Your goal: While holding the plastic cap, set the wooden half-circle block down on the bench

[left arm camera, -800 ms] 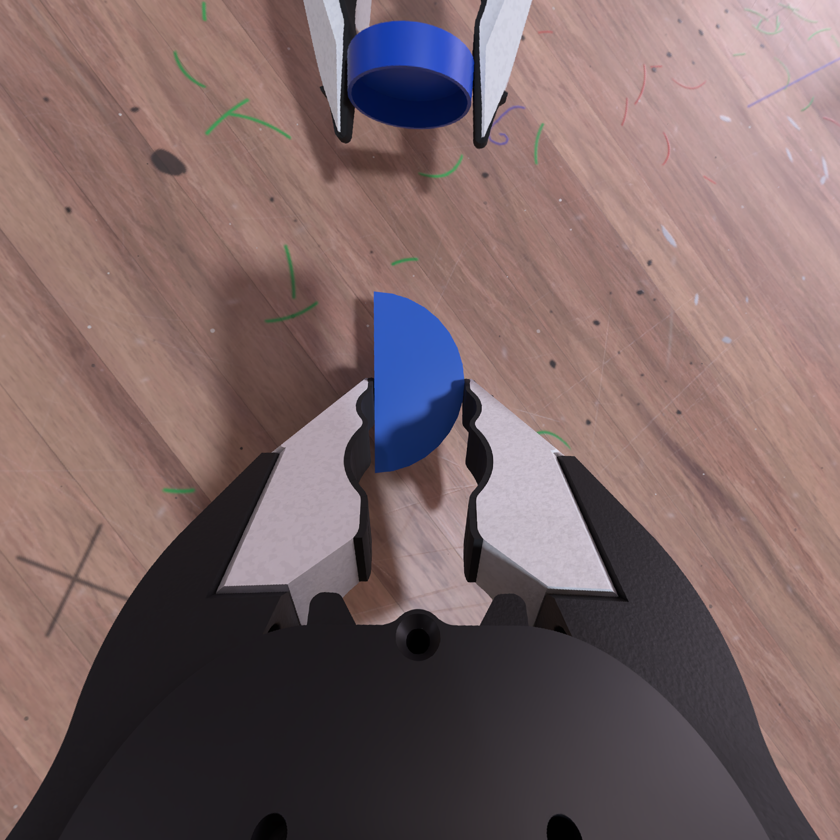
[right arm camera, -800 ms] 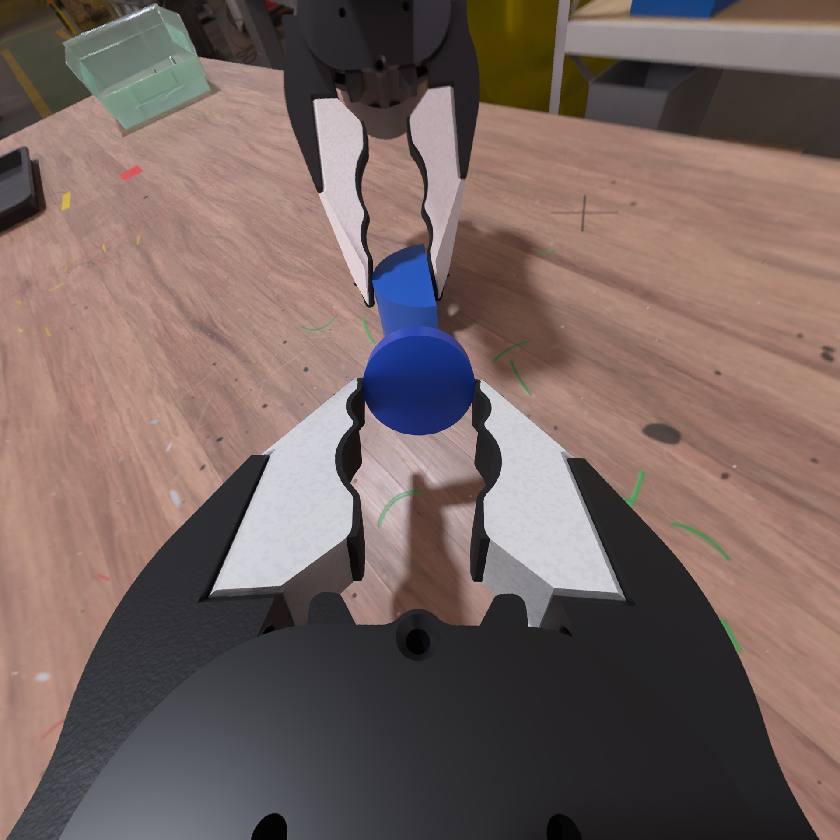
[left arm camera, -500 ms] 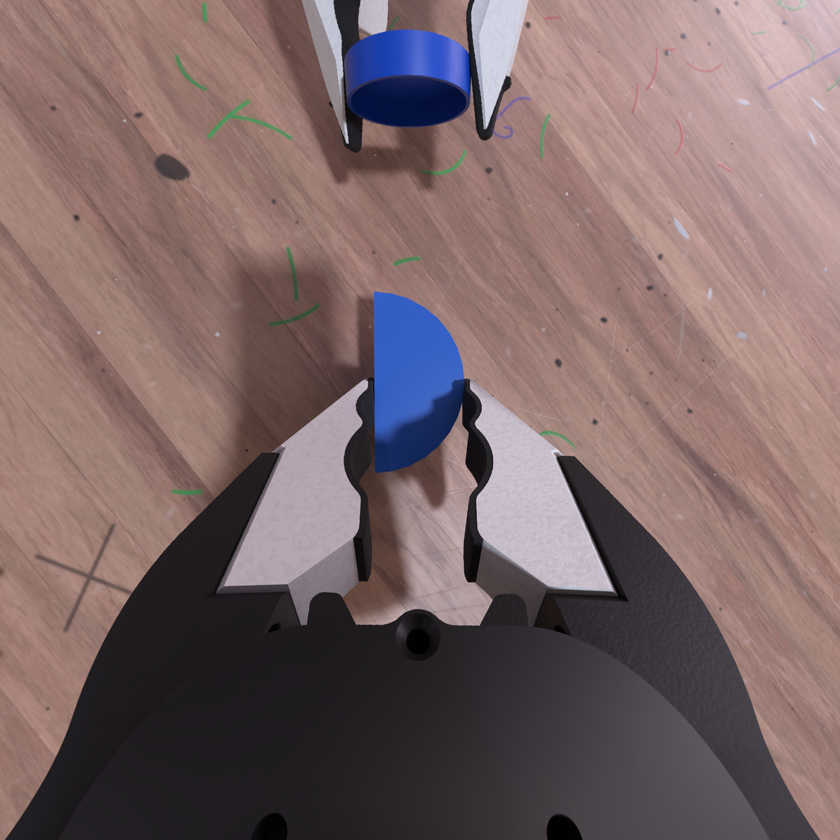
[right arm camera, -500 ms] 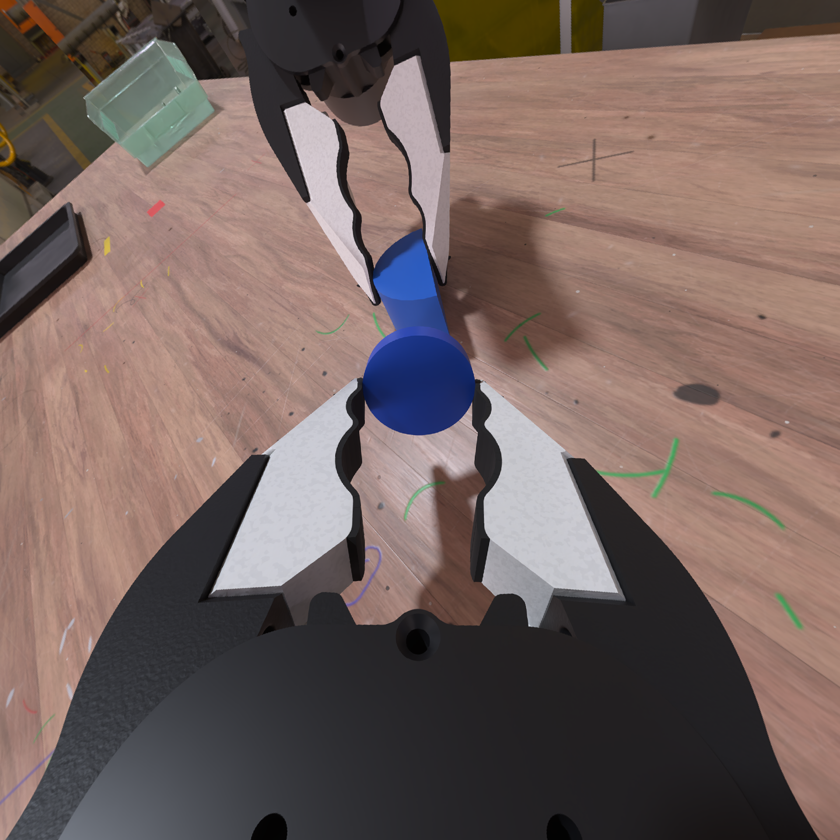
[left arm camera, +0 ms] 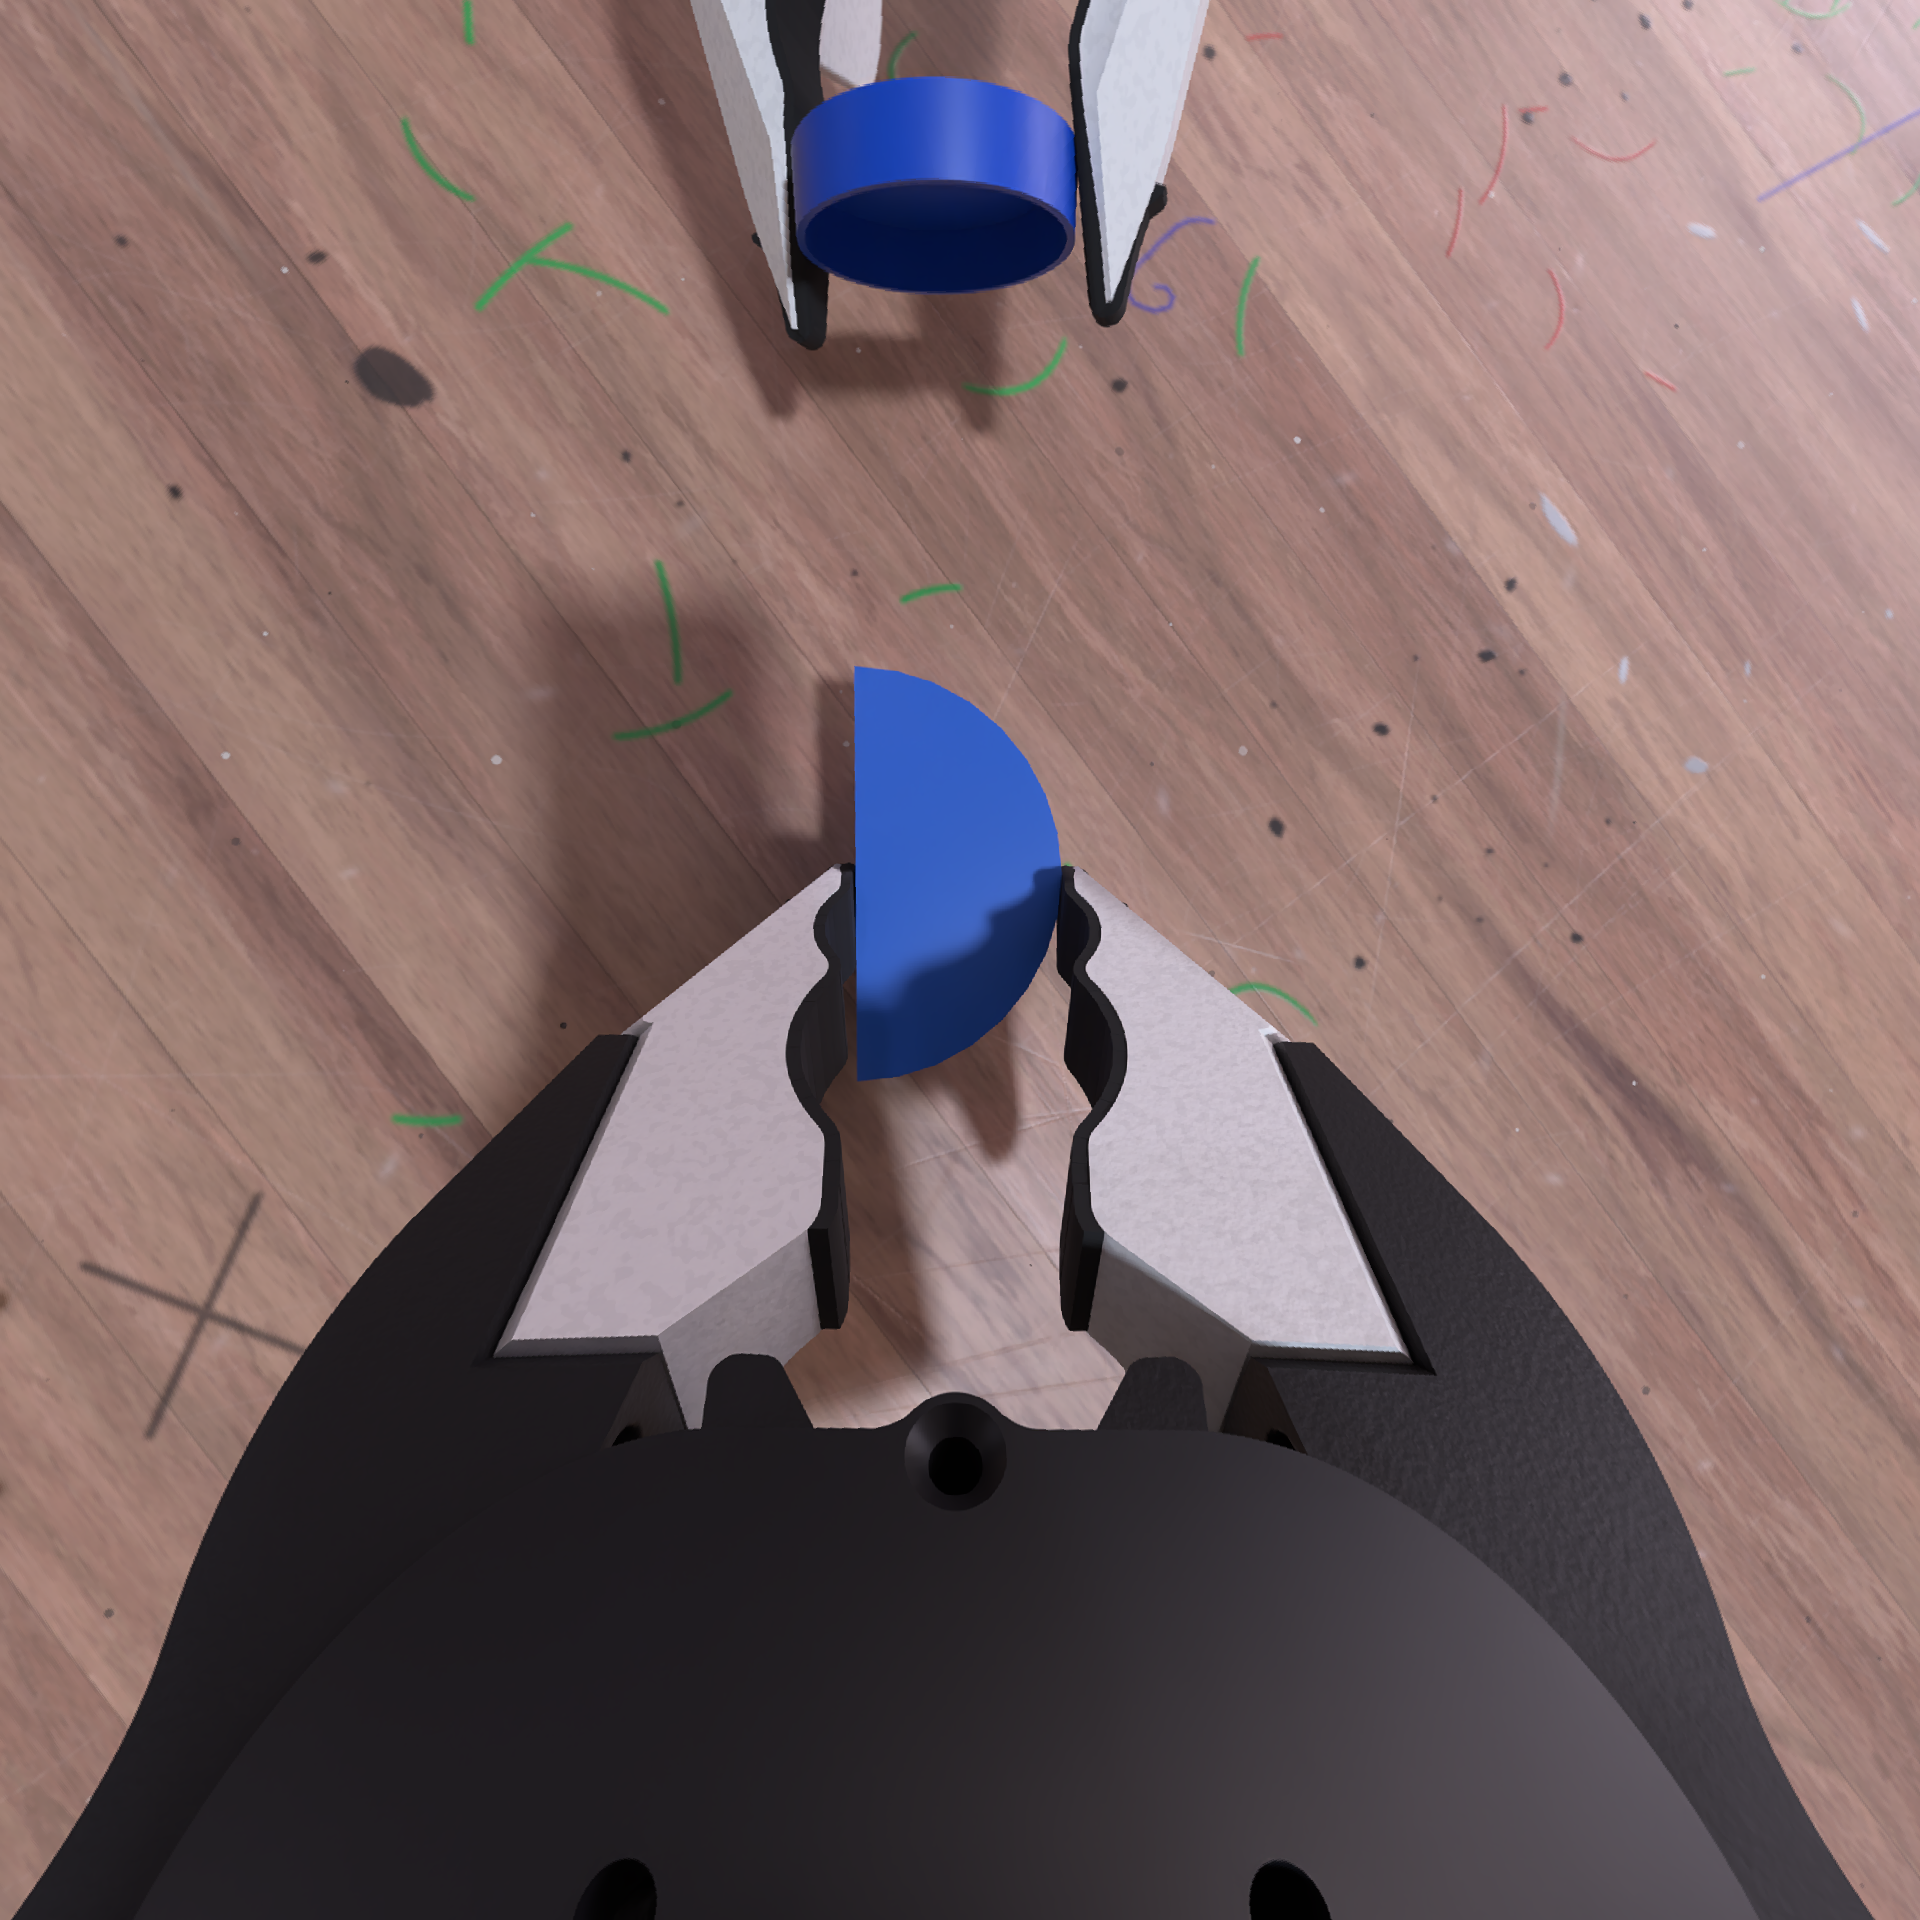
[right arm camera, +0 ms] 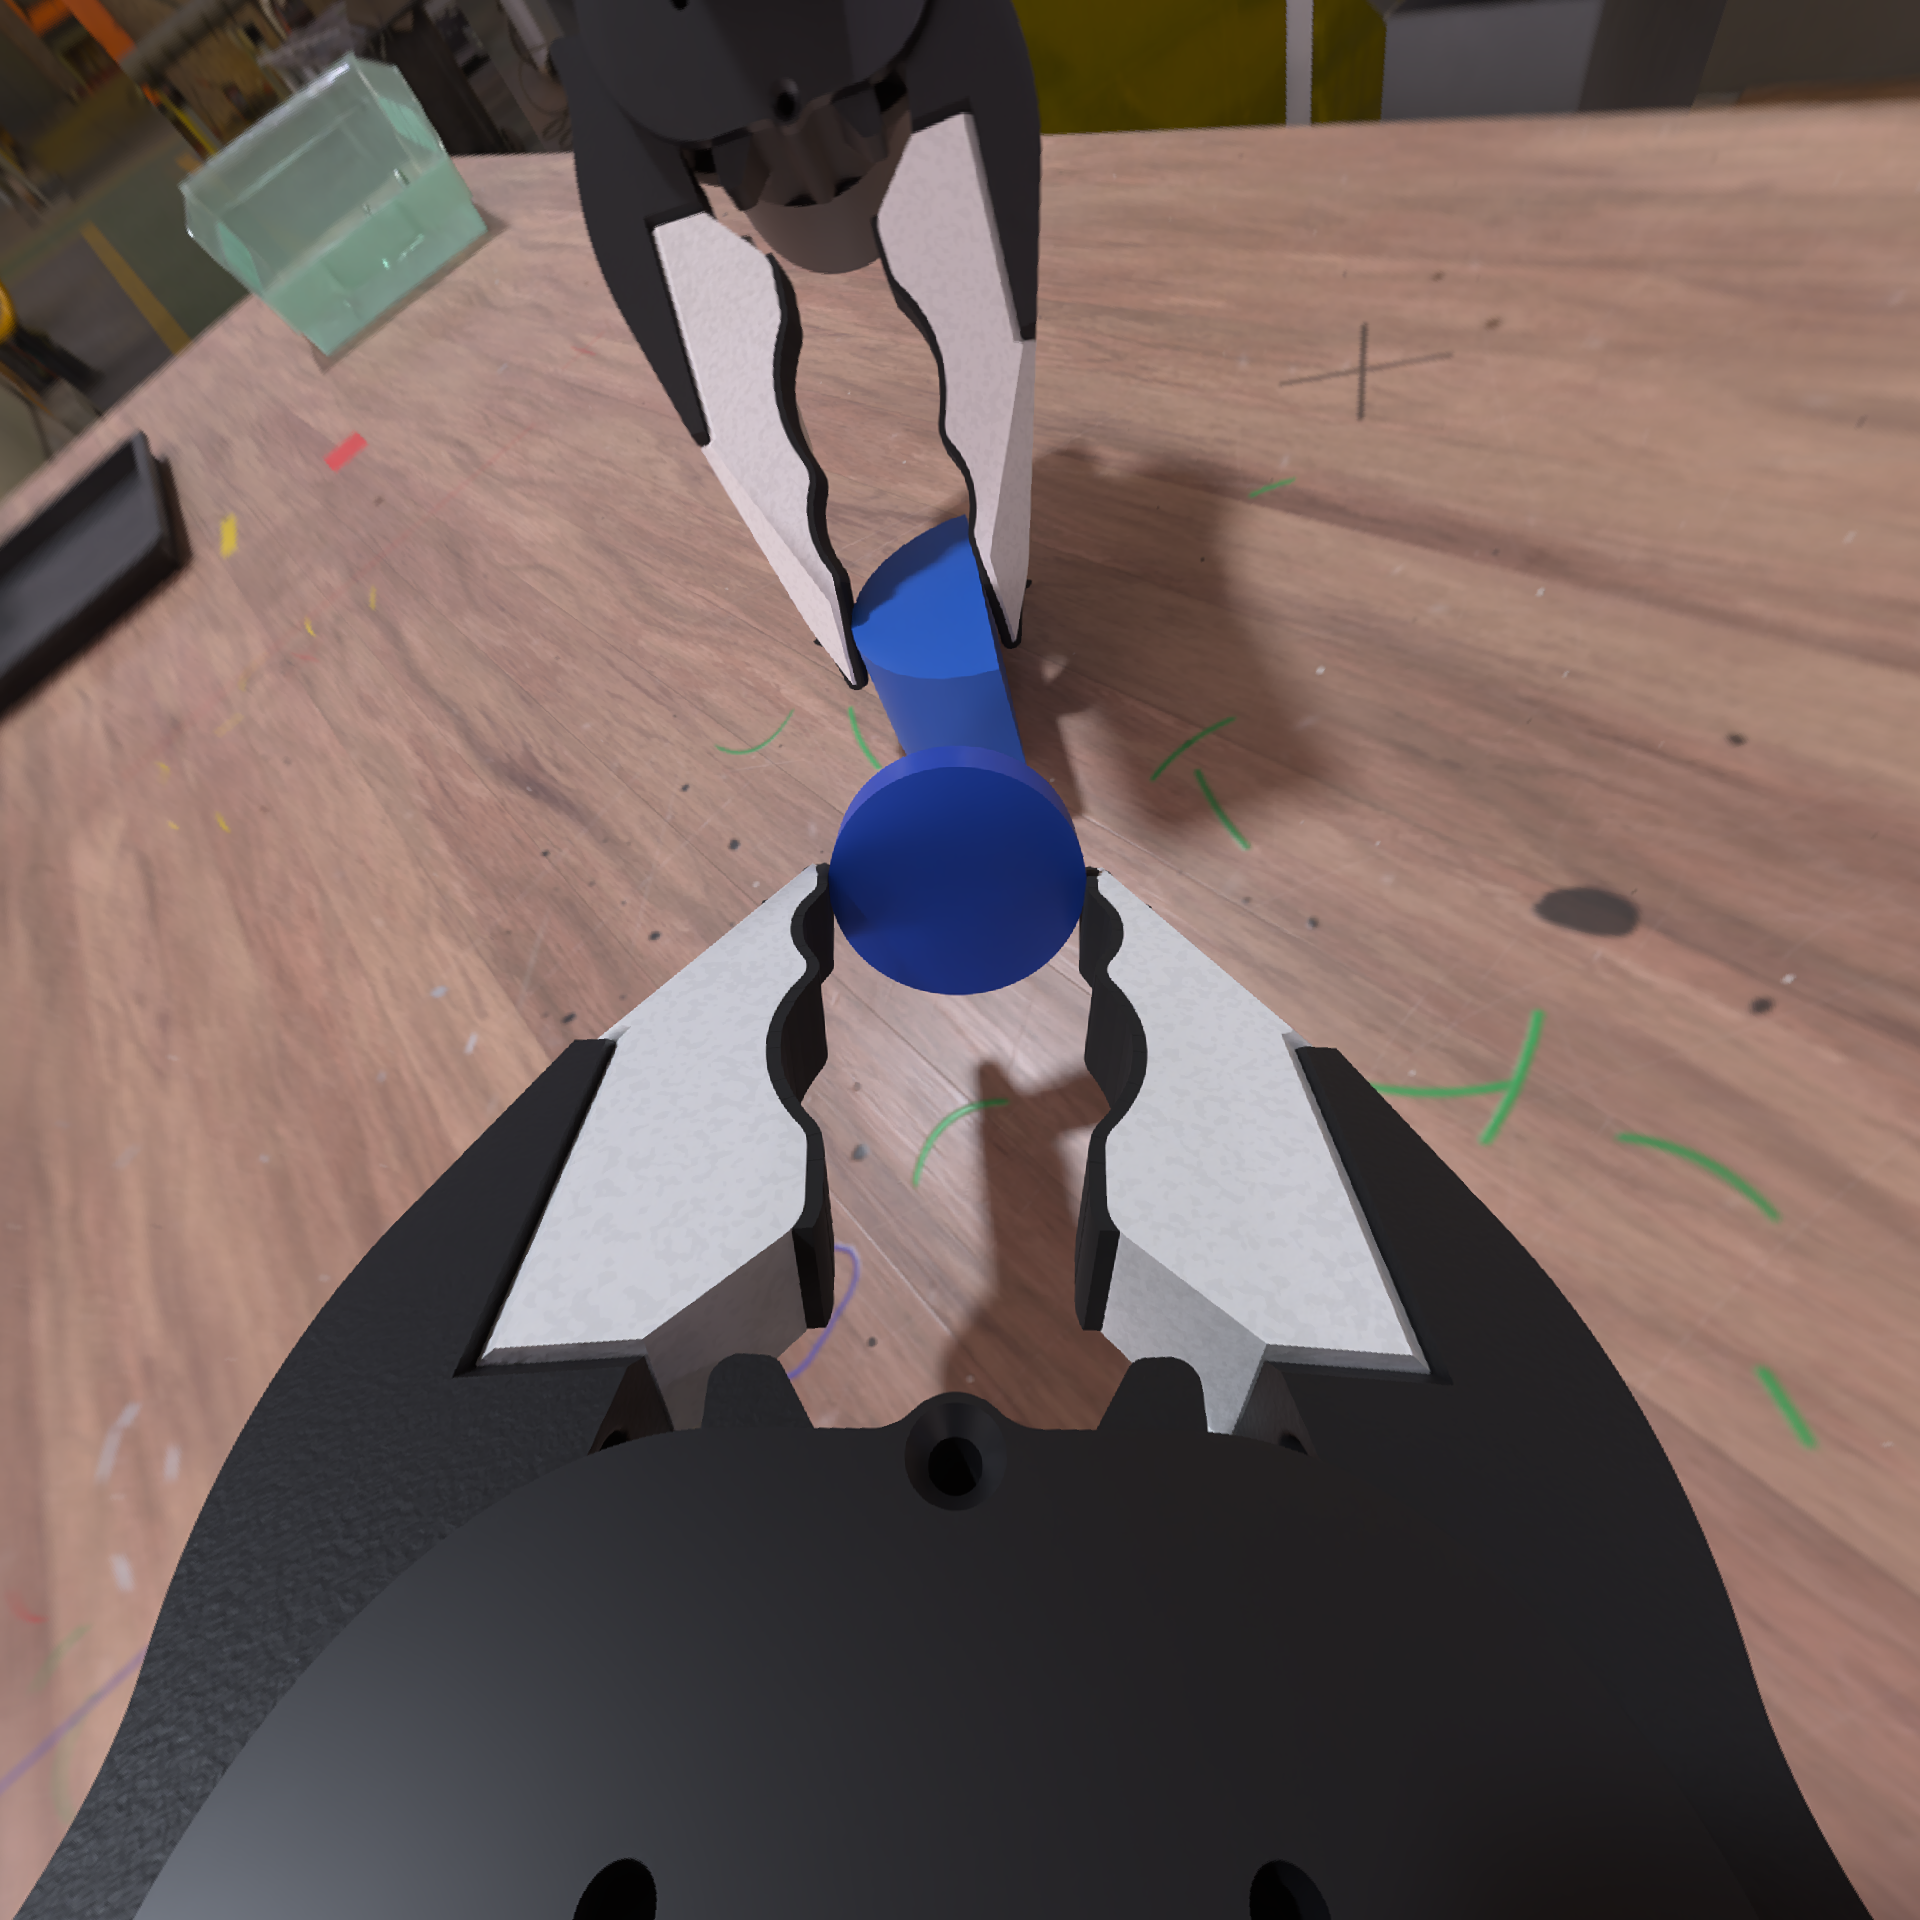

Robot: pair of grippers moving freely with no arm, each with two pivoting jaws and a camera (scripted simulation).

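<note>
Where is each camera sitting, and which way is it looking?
Left wrist view: on the left gripper, looking down at the bench; its jaws hold the half-circle block.
Right wrist view: on the right gripper, looking across the bench; its jaws hold the cap.
Both show the block, the cap and both grippers.

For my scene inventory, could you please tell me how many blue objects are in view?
2. The blue wooden half-circle block sits between the left gripper's fingertips; the round blue plastic cap is clamped in the right gripper. None seems hidden.

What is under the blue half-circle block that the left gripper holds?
Bare wooden bench and the half-circle block's shadow show beside it. Directly beneath is hidden; contact cannot be told.
</note>
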